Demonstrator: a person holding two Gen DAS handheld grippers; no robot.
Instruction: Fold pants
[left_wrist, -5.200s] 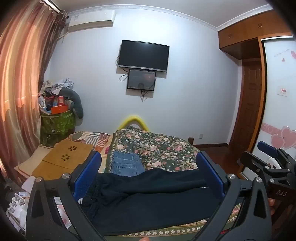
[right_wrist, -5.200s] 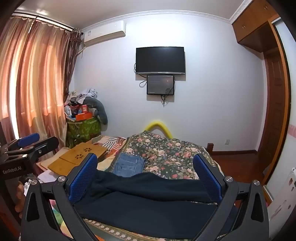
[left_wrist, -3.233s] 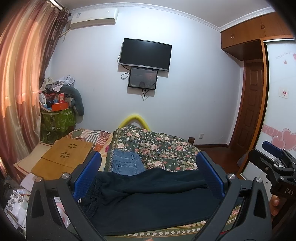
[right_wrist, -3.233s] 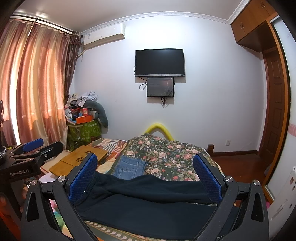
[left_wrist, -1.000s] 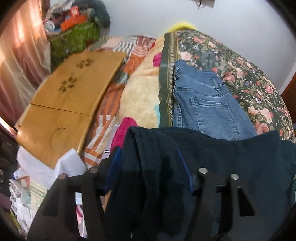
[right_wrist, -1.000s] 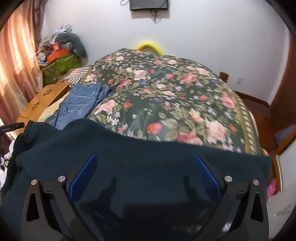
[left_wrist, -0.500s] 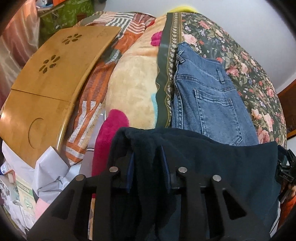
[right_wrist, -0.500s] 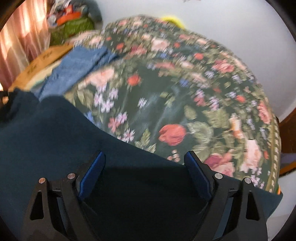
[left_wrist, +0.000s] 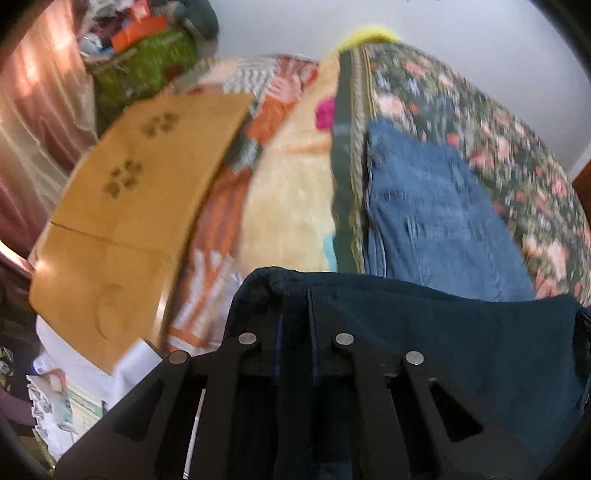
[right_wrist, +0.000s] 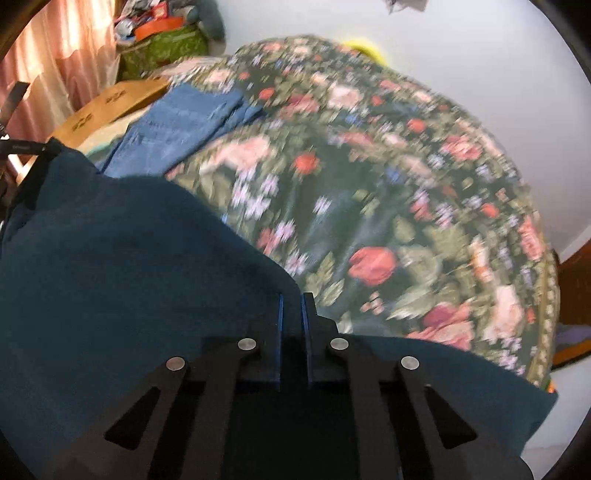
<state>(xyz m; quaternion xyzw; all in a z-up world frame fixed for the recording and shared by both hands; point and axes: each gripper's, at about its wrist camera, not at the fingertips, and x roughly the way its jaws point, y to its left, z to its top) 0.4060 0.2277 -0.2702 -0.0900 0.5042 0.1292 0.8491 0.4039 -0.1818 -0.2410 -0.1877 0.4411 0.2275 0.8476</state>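
Gripping stage reached, no fold laid down yet

Left wrist view: the left gripper has its fingers drawn together on a bunched edge of the dark pants, at their left end. The cloth spreads rightward across the near edge of the bed and touches the folded blue jeans lying beyond it. A wooden lap desk sits well to the left, off the floral cover.

Right wrist view: the right gripper is likewise pinched on the far edge of the dark pants, with cloth filling the narrow gap between the pads. The floral bedspread ahead is bare (motion blur limits detail).

Assessment: both holds appear secured; judged from the lie of the cloth, no completed fold is visible. Carrying the held edge over, laying it down and every later fold remain outstanding.
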